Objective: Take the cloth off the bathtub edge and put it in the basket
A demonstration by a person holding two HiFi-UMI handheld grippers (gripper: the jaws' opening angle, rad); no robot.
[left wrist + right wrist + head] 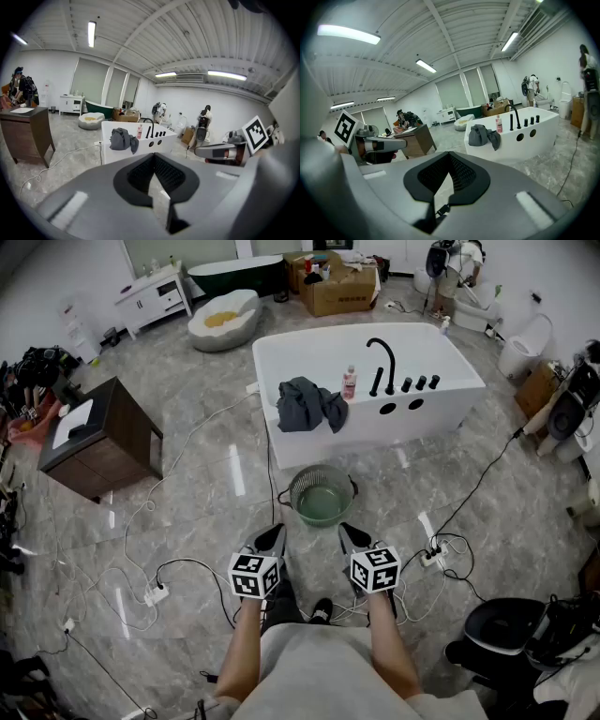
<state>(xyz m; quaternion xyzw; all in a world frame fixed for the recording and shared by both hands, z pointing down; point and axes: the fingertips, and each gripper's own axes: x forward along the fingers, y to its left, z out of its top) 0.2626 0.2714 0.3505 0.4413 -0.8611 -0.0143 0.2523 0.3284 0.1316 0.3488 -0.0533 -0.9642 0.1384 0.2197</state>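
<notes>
A dark grey cloth point(309, 404) hangs bunched over the near edge of the white bathtub point(450, 395). It also shows in the left gripper view as the cloth point(123, 139) and in the right gripper view as the cloth point(483, 135). A round green basket point(322, 495) stands on the floor in front of the tub, just below the cloth. My left gripper point(275, 542) and right gripper point(353, 538) hover side by side short of the basket, both shut and empty. The jaws hide the basket in both gripper views, where the left gripper point(153, 157) and right gripper point(450, 157) point toward the tub.
A black faucet point(382, 362) and a pink bottle point(349, 382) stand on the tub rim right of the cloth. A brown cabinet point(98, 442) is at the left. Cables and a power strip point(157, 594) lie on the floor. A black chair point(506, 629) sits at the lower right.
</notes>
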